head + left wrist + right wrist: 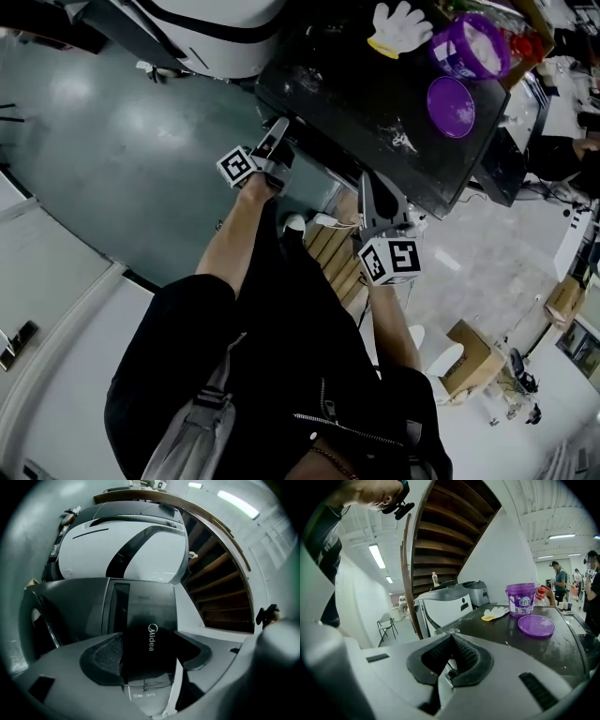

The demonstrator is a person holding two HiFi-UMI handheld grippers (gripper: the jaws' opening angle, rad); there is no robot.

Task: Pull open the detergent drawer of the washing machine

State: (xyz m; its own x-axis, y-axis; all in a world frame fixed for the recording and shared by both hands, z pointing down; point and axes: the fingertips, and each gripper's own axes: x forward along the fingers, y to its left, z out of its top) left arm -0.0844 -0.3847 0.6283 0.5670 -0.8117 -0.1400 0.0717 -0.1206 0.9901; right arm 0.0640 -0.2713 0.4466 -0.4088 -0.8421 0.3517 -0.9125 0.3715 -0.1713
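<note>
The washing machine [375, 103] has a black top at the upper right of the head view. In the left gripper view its dark front panel with the Midea lettering [151, 644] fills the gap between the jaws, with a paler strip of small symbols [143, 695] just below. My left gripper [150, 656] [277, 141] is open wide at that front; its pads stand beside the panel and do not press on it. My right gripper [450, 660] [366, 192] is shut on nothing, near the machine's top edge.
A purple tub [521, 599], a purple lid [536, 625] and a white glove [496, 613] lie on the machine top. A white machine [126, 550] stands behind. Wooden stairs [220, 578] rise to the side. A chair [386, 623] and people [559, 581] are farther off.
</note>
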